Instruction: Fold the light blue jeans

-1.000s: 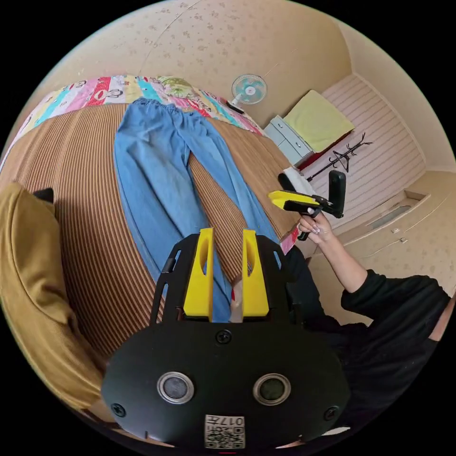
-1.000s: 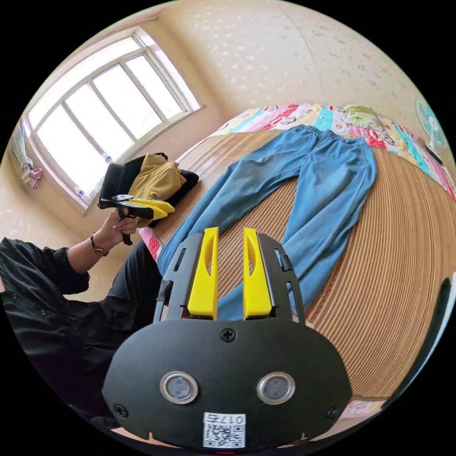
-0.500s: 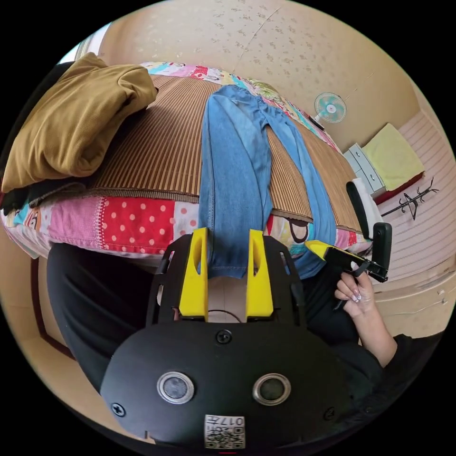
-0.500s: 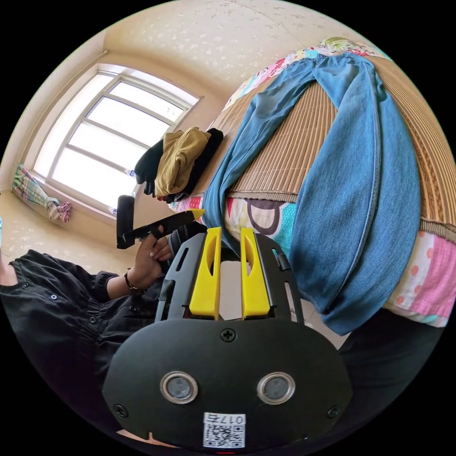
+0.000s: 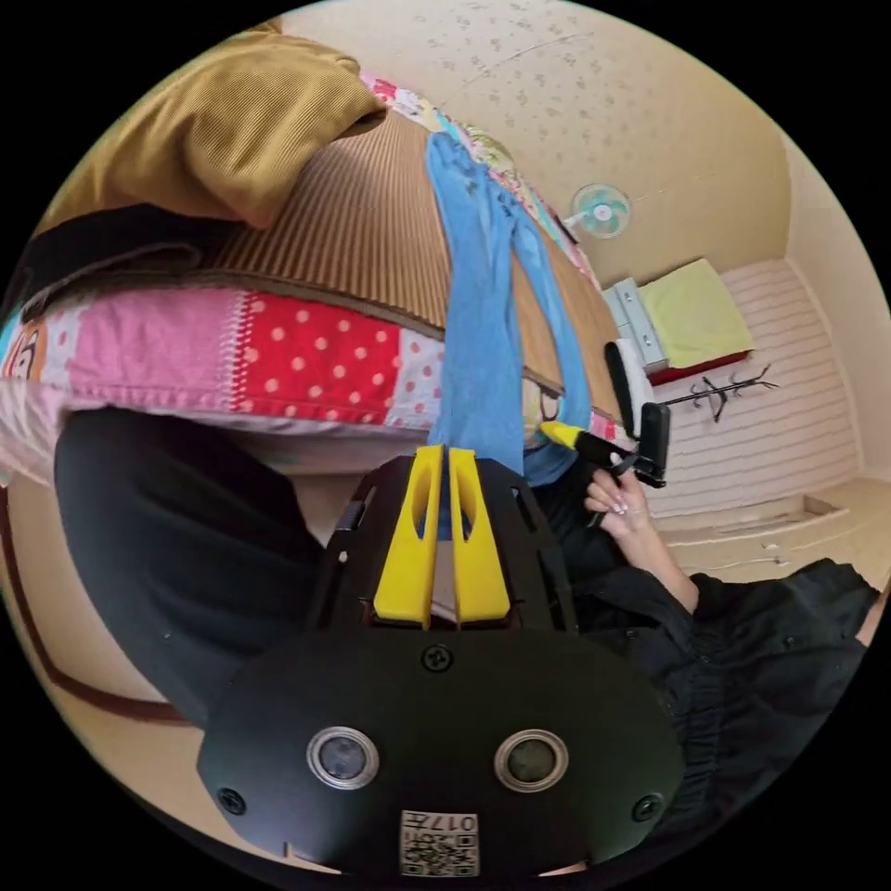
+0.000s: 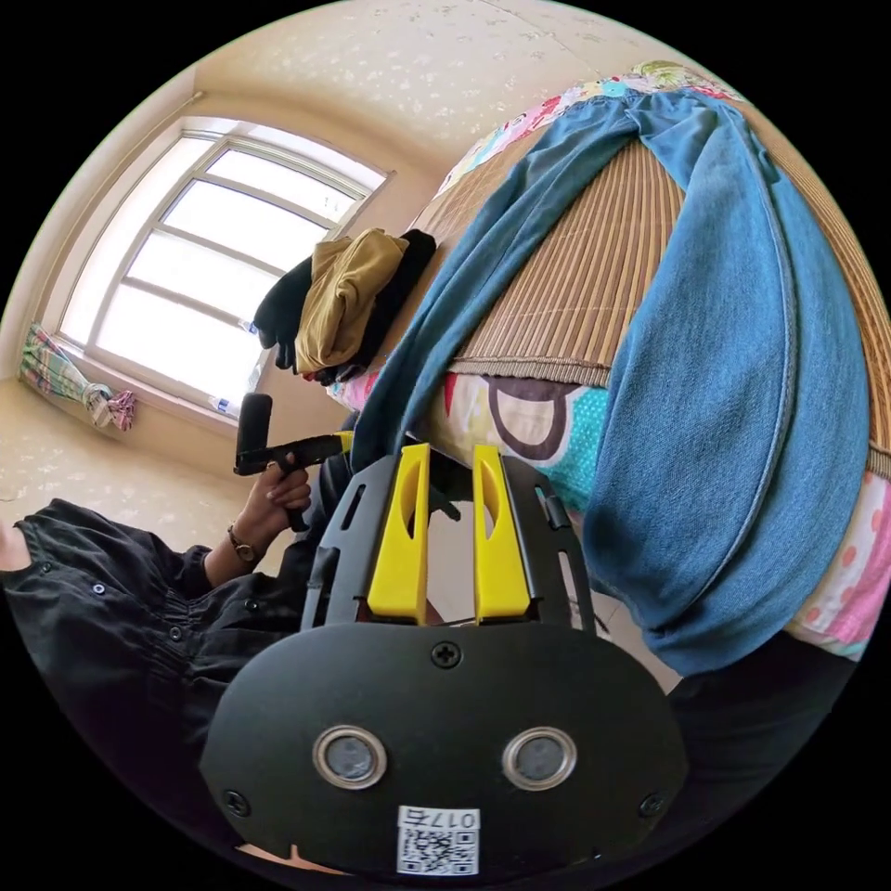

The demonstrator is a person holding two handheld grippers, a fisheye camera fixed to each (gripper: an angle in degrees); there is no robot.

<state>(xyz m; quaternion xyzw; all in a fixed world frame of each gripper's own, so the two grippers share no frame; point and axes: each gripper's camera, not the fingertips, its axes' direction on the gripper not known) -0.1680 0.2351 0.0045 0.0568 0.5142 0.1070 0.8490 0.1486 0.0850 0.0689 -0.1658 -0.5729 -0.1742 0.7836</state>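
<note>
Two legs of light blue jeans spread on bed, hems hanging over near edge. Mustard garment piled far left. Left gripper clamped on left leg hem, jaws nearly together. Right gripper jaws parted, empty, just beside right leg.

A white sticker sits low on the black housing of the left gripper, carrying a square code and a short printed line above it. A matching sticker sits in the same place on the right gripper. The patchwork bedcover bears dots and what seem to be cartoon shapes rather than letters; no word can be made out on it.
</note>
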